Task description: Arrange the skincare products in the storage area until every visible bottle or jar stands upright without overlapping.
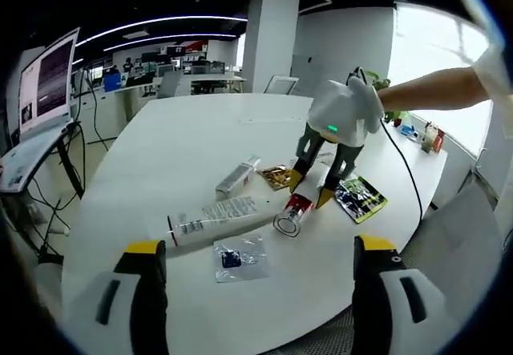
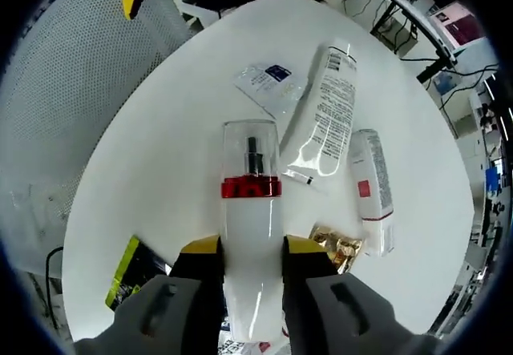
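My right gripper [image 2: 251, 251] is shut on a white pump bottle [image 2: 251, 235] with a red band and a clear cap. In the left gripper view that bottle [image 1: 292, 212] slants with its cap end down at the white table [image 1: 176, 147], held by the right gripper [image 1: 311, 188]. A large white tube [image 1: 216, 217] [image 2: 325, 106] lies flat beside it. Behind it lies a smaller white tube [image 1: 238, 175] [image 2: 373, 187]. My left gripper [image 1: 260, 245] is open above the table's near edge, holding nothing.
Flat sachets lie around: a clear one [image 1: 239, 259] [image 2: 268, 82], a gold one [image 1: 276, 176] [image 2: 337, 247], a green-black one [image 1: 361, 199] [image 2: 128, 279]. A person's arm [image 1: 433, 90] reaches in from the right. A mesh chair [image 2: 56, 90] stands by the table; a monitor desk [image 1: 48, 82] stands left.
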`<state>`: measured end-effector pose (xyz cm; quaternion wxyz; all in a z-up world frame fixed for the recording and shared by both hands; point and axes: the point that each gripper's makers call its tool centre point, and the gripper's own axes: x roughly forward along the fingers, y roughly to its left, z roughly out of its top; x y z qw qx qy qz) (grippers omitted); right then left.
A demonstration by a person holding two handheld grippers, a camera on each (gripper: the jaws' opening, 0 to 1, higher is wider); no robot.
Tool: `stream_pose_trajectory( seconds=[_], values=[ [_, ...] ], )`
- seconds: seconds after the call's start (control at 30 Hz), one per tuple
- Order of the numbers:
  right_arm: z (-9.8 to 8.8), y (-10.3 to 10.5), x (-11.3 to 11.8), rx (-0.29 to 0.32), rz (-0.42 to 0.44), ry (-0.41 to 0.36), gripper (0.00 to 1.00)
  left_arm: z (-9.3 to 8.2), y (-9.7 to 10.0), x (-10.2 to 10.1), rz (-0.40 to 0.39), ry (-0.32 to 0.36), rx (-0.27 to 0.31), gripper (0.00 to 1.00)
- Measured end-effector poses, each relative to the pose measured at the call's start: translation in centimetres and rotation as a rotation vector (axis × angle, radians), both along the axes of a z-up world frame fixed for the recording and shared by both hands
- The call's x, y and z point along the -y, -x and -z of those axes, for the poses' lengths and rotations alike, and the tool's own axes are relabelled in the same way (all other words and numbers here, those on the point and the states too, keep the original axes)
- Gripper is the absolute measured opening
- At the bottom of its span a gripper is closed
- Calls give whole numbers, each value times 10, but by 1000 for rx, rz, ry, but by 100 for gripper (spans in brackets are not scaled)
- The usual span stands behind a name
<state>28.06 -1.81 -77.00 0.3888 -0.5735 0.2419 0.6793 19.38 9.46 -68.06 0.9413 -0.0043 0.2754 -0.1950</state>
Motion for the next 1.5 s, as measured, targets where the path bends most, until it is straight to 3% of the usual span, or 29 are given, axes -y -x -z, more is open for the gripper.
stream_pose_trajectory(
  seconds=[0.27,0.57,0.63,0.67,0.7,0.8,0.9,1.03,1.17,1.3,1.4,1.5],
  values=[
    [-4,7,-3,0,33,-86,26,-3,2,9,56,-40,30,82],
    [-25,8,-10,-51,189,-268,26,-2,4,19,128,-25,37,82],
    [-30,9,-11,-57,210,-306,26,-3,4,22,146,-10,37,82],
    [-32,10,-11,-71,227,-319,26,-9,0,24,140,3,78,83],
    [-33,12,-11,-81,244,-333,26,-10,1,27,161,15,82,82],
    [-38,15,-14,-114,306,-399,26,-11,0,30,169,52,77,80],
    [-44,19,-15,-149,354,-446,26,-8,-1,33,185,44,67,78],
    [-49,20,-16,-179,413,-512,26,-15,-6,39,192,131,75,67],
    [-53,20,-17,-217,468,-572,26,-11,-10,48,234,121,81,63],
    [-57,22,-16,-247,500,-611,26,-15,-15,58,241,199,94,55],
    [-59,25,-16,-254,511,-635,26,-17,-19,61,248,197,108,52],
    [-61,26,-16,-284,539,-669,26,-22,-25,60,264,246,141,42]
  ],
)
